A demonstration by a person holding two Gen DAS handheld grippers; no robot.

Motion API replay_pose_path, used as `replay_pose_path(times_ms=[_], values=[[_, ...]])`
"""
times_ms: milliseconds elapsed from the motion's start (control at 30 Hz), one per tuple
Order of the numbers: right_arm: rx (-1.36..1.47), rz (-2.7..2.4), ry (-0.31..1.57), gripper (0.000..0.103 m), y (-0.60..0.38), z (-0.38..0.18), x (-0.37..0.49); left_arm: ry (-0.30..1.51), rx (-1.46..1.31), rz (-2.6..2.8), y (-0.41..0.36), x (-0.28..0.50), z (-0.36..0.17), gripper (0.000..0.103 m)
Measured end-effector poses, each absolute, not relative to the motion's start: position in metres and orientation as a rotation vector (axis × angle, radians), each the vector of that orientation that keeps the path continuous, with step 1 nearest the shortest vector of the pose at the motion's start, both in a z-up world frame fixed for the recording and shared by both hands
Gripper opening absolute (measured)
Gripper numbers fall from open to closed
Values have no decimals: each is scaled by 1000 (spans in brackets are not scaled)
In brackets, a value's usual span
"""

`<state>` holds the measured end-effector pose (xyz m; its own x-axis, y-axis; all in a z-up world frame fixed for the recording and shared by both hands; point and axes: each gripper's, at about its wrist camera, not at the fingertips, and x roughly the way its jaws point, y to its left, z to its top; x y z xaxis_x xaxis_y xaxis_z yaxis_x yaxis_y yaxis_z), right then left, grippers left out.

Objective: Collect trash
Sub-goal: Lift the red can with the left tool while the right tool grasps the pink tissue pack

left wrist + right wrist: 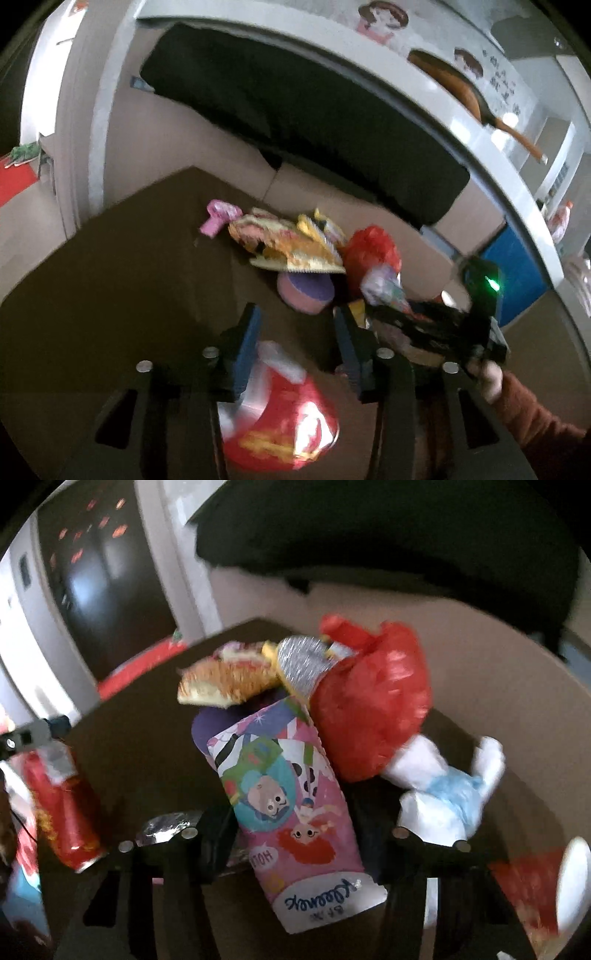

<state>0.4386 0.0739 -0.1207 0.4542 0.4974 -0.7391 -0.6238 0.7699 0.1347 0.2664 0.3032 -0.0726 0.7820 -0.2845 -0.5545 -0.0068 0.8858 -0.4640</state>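
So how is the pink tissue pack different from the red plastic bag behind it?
The pink tissue pack has cartoon faces and writing; the red plastic bag is plain red. The tissue pack is long with flat sides; the red bag is round and crinkly. The tissue pack sits between the right gripper's fingers; the bag lies beyond. Both rest on the dark table.

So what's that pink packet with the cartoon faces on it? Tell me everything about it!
It is a pink tissue packet, soft and glossy like plastic wrap, printed with cartoon characters and a white end with blue writing. It stands tilted between the right tongs, white end nearest the camera. The picture is too blurred to say whether they squeeze it. Its far end leans against the red plastic bag and sits under a yellow snack wrapper.
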Motion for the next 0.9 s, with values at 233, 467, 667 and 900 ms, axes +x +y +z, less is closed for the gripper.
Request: replay_pose_path(times_ms=[233, 467, 667, 900], values=[[-152, 631, 785, 53, 47, -90, 376, 665, -503, -9, 331, 232, -70, 52], [-119, 612, 795, 53, 27, -96, 345, 799, -711, 12, 348, 191, -109, 56], [-106, 616, 789, 53, 18, -98, 330, 801, -951, 40, 357, 189, -143, 61], [-126, 591, 786, 53, 10, -107, 318, 791, -864, 123, 350, 233, -148, 63]])
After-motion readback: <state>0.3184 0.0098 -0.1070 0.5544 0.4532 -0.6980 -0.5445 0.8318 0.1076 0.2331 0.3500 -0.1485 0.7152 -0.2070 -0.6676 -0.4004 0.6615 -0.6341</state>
